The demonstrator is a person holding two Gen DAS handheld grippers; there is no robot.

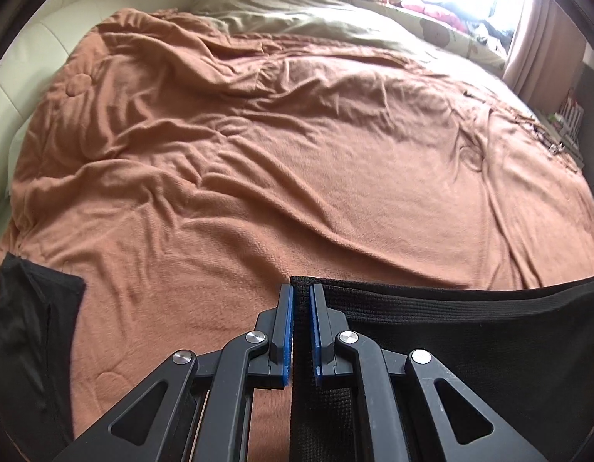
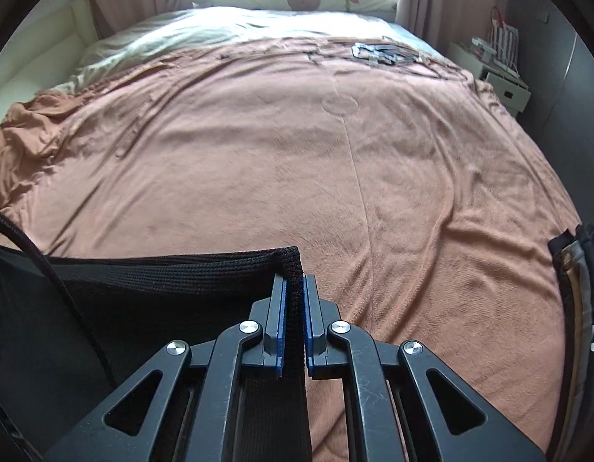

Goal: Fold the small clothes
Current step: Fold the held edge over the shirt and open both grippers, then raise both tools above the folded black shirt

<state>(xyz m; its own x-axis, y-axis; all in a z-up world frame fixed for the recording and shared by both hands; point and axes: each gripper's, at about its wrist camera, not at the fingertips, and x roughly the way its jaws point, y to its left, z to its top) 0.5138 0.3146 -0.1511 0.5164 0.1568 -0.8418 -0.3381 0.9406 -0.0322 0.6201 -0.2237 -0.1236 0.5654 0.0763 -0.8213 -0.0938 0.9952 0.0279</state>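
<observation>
We hold a black knit garment [image 1: 470, 331] stretched between our two tongs, above the near edge of the bed [image 2: 335, 177]. The left tongs [image 1: 301, 292] are pressed together on the garment's left corner, where its ribbed band passes between the blue pads; the cloth runs off to the right from there. The right tongs [image 2: 294, 283] pinch the opposite corner in the same way, with the band standing up just past the fingertips and the cloth running off to the left. The top edge of the garment looks taut and nearly level between the two grips.

Ahead of both tongs the orange blanket [image 1: 297, 154] lies broad and open, rumpled in folds on the left side and smoother on the right. A second dark piece of clothing [image 1: 31, 331] lies at the bed's near left edge, well apart from the left tongs. Another dark item with a pale stripe [image 2: 578, 308] sits at the near right edge. A thin black cable [image 2: 46, 269] crosses the garment on the left of the right wrist view. Far off, some small flat things [image 2: 381, 52] lie near the blanket's right corner, too small to tell what they are
</observation>
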